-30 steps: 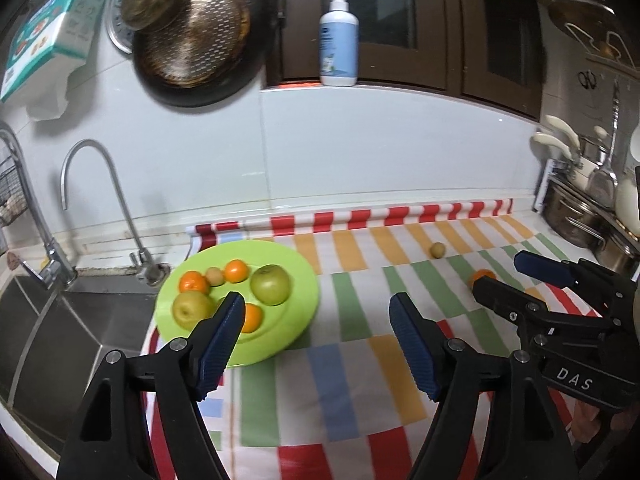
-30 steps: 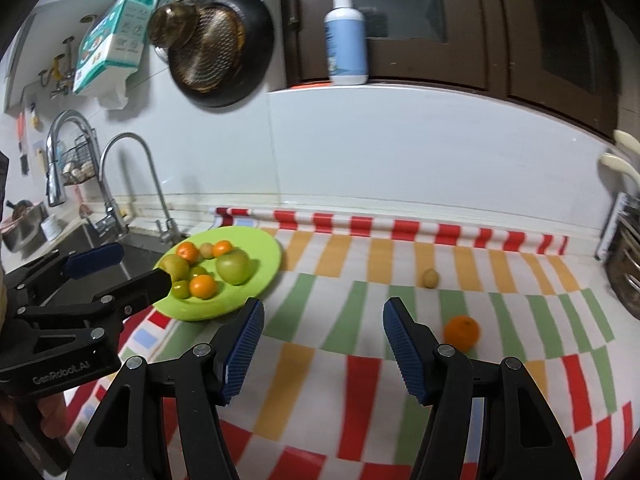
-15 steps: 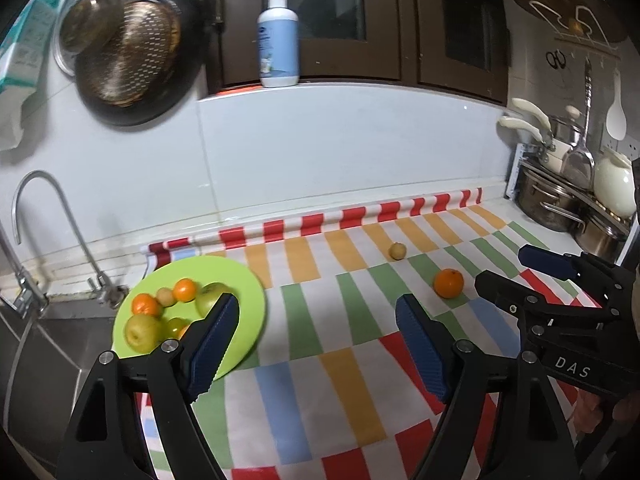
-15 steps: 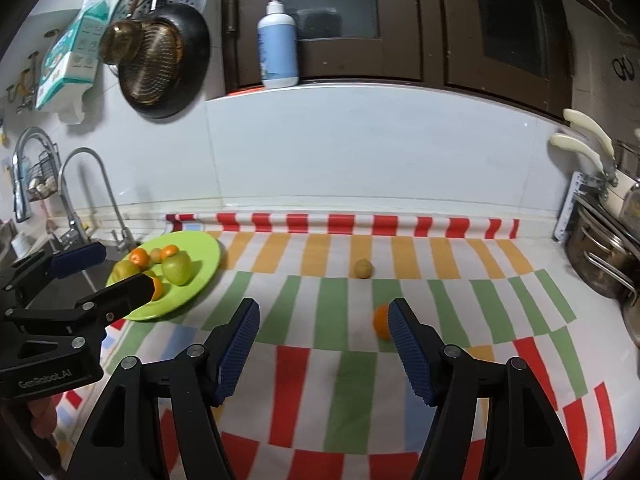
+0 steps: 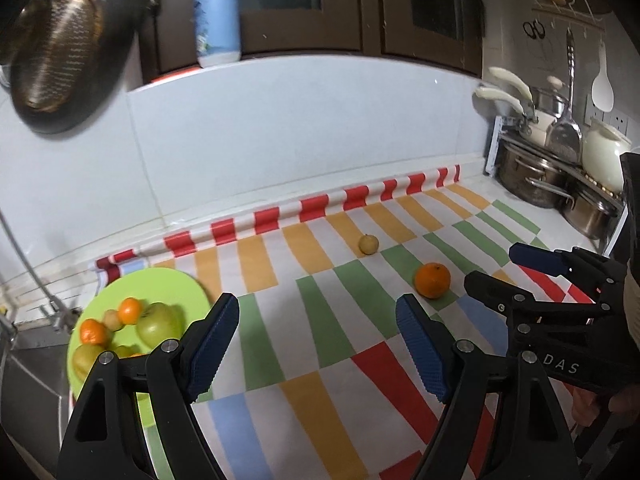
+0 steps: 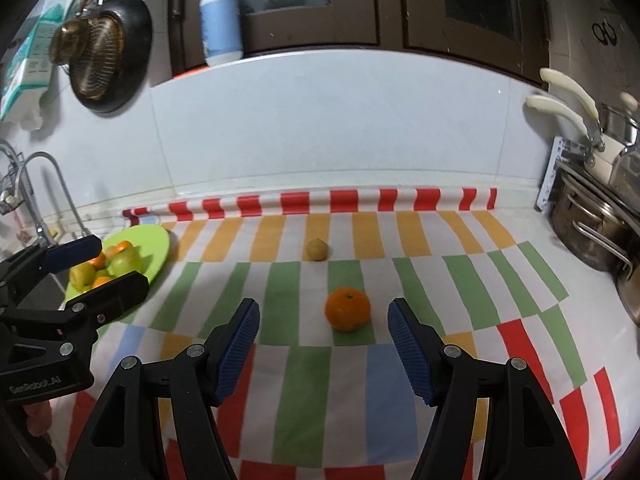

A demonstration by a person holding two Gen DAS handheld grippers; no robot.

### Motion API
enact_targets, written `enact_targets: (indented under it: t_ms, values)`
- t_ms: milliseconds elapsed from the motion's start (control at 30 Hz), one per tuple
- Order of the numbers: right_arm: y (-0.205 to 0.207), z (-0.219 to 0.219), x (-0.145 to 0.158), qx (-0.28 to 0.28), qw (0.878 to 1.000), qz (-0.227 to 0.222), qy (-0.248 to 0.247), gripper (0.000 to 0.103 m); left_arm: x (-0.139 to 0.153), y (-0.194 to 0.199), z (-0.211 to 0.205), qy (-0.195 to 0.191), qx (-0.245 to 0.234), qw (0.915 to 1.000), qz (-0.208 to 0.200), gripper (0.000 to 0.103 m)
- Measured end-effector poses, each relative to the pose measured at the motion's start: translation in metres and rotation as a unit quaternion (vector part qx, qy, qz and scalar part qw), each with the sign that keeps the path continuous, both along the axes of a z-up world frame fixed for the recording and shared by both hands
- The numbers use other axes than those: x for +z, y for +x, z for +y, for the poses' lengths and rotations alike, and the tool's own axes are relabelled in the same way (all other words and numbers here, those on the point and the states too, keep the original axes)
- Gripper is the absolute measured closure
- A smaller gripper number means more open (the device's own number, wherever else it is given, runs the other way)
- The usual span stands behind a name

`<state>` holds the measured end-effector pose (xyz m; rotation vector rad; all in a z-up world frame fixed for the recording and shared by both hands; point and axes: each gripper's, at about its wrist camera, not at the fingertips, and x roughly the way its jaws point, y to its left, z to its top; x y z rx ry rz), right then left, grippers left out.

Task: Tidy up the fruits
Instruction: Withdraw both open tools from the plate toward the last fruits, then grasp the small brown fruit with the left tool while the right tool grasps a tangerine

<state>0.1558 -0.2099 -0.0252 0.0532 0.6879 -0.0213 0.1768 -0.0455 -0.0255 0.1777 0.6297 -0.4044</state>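
Observation:
An orange (image 6: 347,309) lies on the striped cloth, just ahead of my right gripper (image 6: 323,343), which is open and empty; the orange sits a little beyond the gap between the fingers. It also shows in the left wrist view (image 5: 432,280). A small yellow-brown fruit (image 6: 317,249) lies farther back, seen too in the left wrist view (image 5: 368,244). A green plate (image 5: 160,284) at the left holds several oranges and green apples (image 5: 159,324). My left gripper (image 5: 318,348) is open and empty, over the cloth right of the plate.
A sink and tap (image 6: 52,184) lie left of the plate. Steel pots (image 6: 592,228) stand at the right end of the counter. A pan (image 6: 108,52) hangs on the wall and a lotion bottle (image 6: 221,20) stands on the ledge above.
Both grippers have swung to the right. The orange has come nearer to the right gripper's gap, and the plate has slid toward the left edge in both views.

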Motion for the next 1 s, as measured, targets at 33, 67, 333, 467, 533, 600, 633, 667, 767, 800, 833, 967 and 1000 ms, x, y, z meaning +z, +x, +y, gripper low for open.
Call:
enact_targets:
  t_ms: [33, 67, 333, 467, 533, 600, 633, 667, 767, 800, 833, 967, 1000]
  values:
    - [0.003, -0.002, -0.003, -0.002, 1.0, 0.004, 0.0, 0.036, -0.002, 0.002, -0.002, 0.001, -0.001, 1.0, 0.003, 0.022]
    - [0.006, -0.004, -0.006, -0.003, 1.0, 0.006, 0.001, 0.036, -0.006, 0.007, -0.005, 0.004, -0.004, 0.9999, 0.008, 0.022]
    - [0.035, -0.017, -0.032, -0.011, 0.999, 0.038, 0.019, 0.036, -0.031, 0.035, -0.023, 0.014, -0.022, 0.999, 0.036, 0.022]
    - [0.047, -0.021, -0.044, -0.014, 0.998, 0.054, 0.023, 0.037, -0.042, 0.047, -0.03, 0.023, -0.03, 0.9982, 0.048, 0.023]
    - [0.053, -0.023, -0.049, -0.013, 0.998, 0.062, 0.026, 0.038, -0.048, 0.053, -0.034, 0.025, -0.033, 0.9977, 0.054, 0.023]
    - [0.059, -0.024, -0.053, -0.013, 0.997, 0.069, 0.029, 0.043, -0.051, 0.057, -0.038, 0.027, -0.037, 0.9974, 0.055, 0.023]
    - [0.061, -0.025, -0.056, -0.012, 0.997, 0.071, 0.031, 0.043, -0.052, 0.059, -0.039, 0.028, -0.038, 0.9973, 0.056, 0.023]
    - [0.063, -0.026, -0.057, -0.012, 0.997, 0.074, 0.032, 0.043, -0.055, 0.061, -0.041, 0.032, -0.038, 0.9971, 0.057, 0.023]
    - [0.069, -0.026, -0.063, -0.01, 0.996, 0.084, 0.035, 0.046, -0.059, 0.067, -0.044, 0.035, -0.039, 0.9967, 0.062, 0.023]
    - [0.071, -0.026, -0.064, -0.009, 0.996, 0.088, 0.034, 0.048, -0.061, 0.069, -0.044, 0.037, -0.039, 0.9966, 0.062, 0.023]
    - [0.072, -0.026, -0.065, -0.009, 0.995, 0.089, 0.032, 0.048, -0.062, 0.071, -0.045, 0.038, -0.038, 0.9966, 0.062, 0.023]
    - [0.077, -0.026, -0.07, -0.009, 0.994, 0.1, 0.031, 0.053, -0.065, 0.078, -0.046, 0.041, -0.036, 0.9965, 0.063, 0.023]
    - [0.078, -0.026, -0.071, -0.009, 0.994, 0.101, 0.032, 0.054, -0.067, 0.08, -0.046, 0.042, -0.035, 0.9964, 0.064, 0.023]
